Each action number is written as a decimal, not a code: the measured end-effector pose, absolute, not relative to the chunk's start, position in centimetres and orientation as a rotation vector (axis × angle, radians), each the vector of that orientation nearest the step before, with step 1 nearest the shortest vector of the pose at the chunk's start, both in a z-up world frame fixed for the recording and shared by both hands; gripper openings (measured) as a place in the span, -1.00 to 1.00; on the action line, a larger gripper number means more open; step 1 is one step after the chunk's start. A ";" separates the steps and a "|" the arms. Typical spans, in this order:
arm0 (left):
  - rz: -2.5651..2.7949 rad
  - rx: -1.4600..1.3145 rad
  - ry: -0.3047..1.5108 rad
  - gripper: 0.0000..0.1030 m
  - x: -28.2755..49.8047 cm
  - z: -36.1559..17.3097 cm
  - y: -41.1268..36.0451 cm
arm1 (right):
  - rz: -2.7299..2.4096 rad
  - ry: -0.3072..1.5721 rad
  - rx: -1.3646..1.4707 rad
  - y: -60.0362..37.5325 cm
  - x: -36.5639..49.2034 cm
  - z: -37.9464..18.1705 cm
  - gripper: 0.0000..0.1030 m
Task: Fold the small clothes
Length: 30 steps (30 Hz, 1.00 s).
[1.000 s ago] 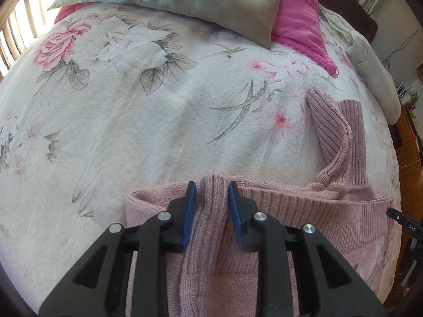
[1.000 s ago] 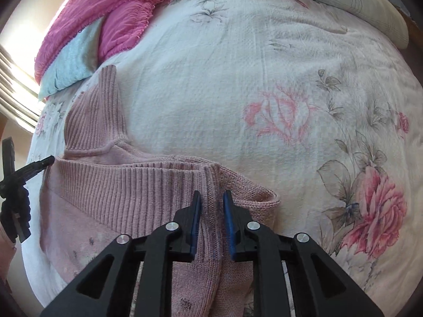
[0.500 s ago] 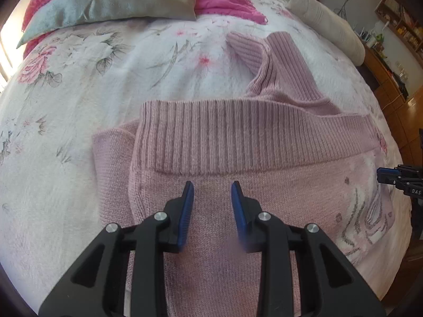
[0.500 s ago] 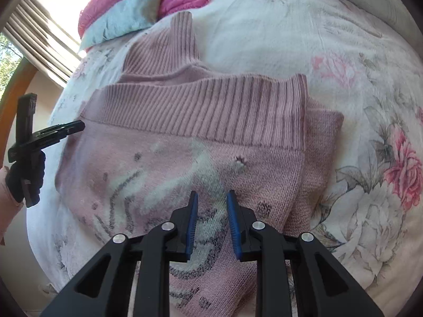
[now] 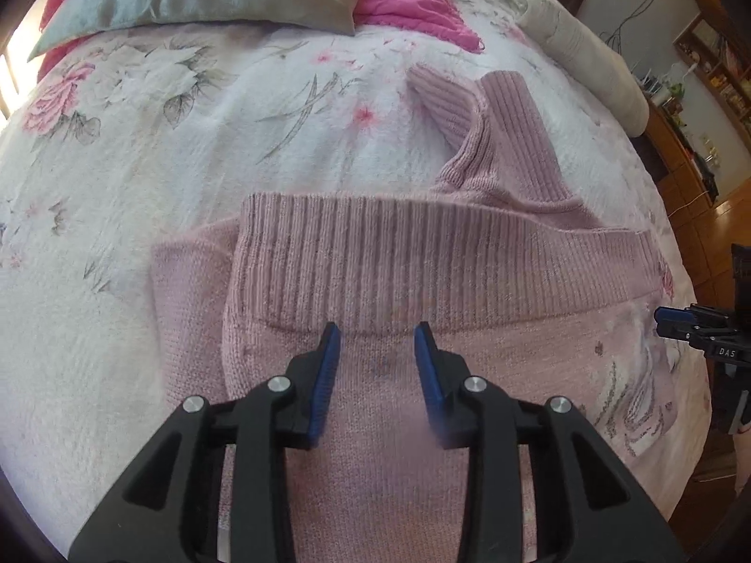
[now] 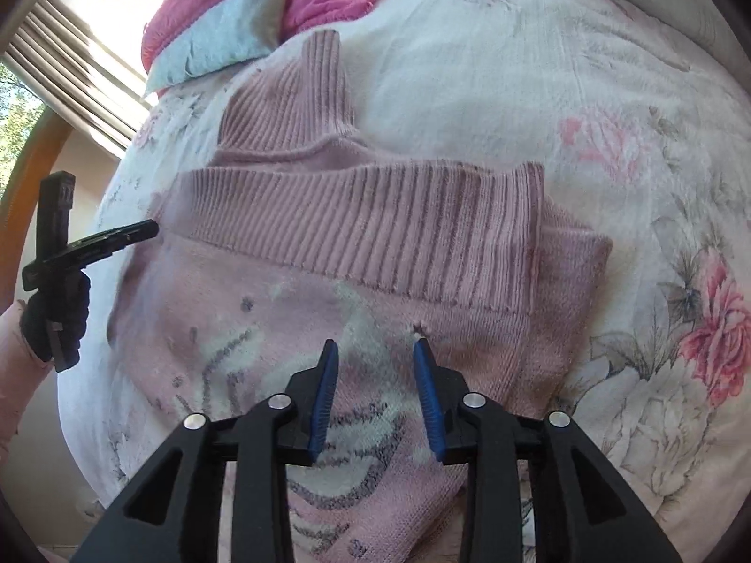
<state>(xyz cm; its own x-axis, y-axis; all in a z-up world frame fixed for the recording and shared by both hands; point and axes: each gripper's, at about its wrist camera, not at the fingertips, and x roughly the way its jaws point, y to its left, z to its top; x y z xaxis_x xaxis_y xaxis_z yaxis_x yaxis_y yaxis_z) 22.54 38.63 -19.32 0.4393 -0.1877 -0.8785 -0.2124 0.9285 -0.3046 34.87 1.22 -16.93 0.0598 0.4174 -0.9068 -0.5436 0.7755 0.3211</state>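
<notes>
One pink knit sweater (image 5: pixel 422 272) lay folded on the floral bedspread (image 5: pixel 141 150), ribbed hem doubled over its body, a ribbed sleeve jutting beyond. Above it hovered the left gripper (image 5: pixel 378 366), blue pads spread, gripping nothing. From the right wrist, the sweater (image 6: pixel 356 234) showed a pale pattern, perhaps lettering; the right gripper (image 6: pixel 375 370) hovered likewise spread and empty.

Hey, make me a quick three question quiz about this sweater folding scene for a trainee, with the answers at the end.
1. True or false: the left gripper is clamped on the pink sweater.
2. What lies uppermost across the folded sweater: A) its ribbed hem, B) a pillow, C) a towel?
3. What pattern does the bedspread carry?

Key:
1. False; its fingers are apart, and so are those of the right gripper.
2. A.
3. Flowers.
</notes>
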 end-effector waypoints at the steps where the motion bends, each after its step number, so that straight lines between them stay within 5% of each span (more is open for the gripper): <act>1: 0.002 -0.410 1.108 -0.18 23.6 -18.6 38.6 | 0.743 1.310 -0.077 1.7 36.0 -16.2 -0.21; 12: -0.004 -0.592 1.073 0.02 37.8 -17.8 37.5 | 0.781 1.334 0.159 12.9 49.9 -17.4 -0.07; 19: 0.147 -0.538 1.269 0.07 41.2 -21.8 36.2 | 0.682 1.426 0.037 16.8 51.4 -21.5 0.07; 21: 0.123 -0.568 1.253 -0.10 41.2 -22.3 36.1 | 0.694 1.409 0.065 16.5 51.1 -22.0 -0.16; 22: 0.090 -0.592 1.225 -0.47 41.0 -22.2 36.1 | 0.729 1.404 0.098 16.3 50.9 -22.1 -0.57; 23: 0.047 -0.626 1.191 -0.60 40.8 -22.0 36.1 | 0.758 1.398 0.126 16.1 50.5 -21.9 -0.67; 25: -0.008 -0.659 1.111 -0.81 39.9 -20.8 36.2 | 0.780 1.304 0.096 15.7 49.3 -20.4 -0.69; 30: -0.120 -0.592 0.930 -0.82 36.0 -17.5 35.7 | 0.864 1.099 0.045 13.5 44.9 -15.7 -0.69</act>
<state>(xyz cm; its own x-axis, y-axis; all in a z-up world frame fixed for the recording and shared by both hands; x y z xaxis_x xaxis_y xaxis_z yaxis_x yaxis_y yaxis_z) 36.02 35.74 -17.46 0.6037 -0.3447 -0.7188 -0.1513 0.8358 -0.5278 44.89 13.47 -15.75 0.1715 0.6297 -0.7577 -0.5878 0.6826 0.4342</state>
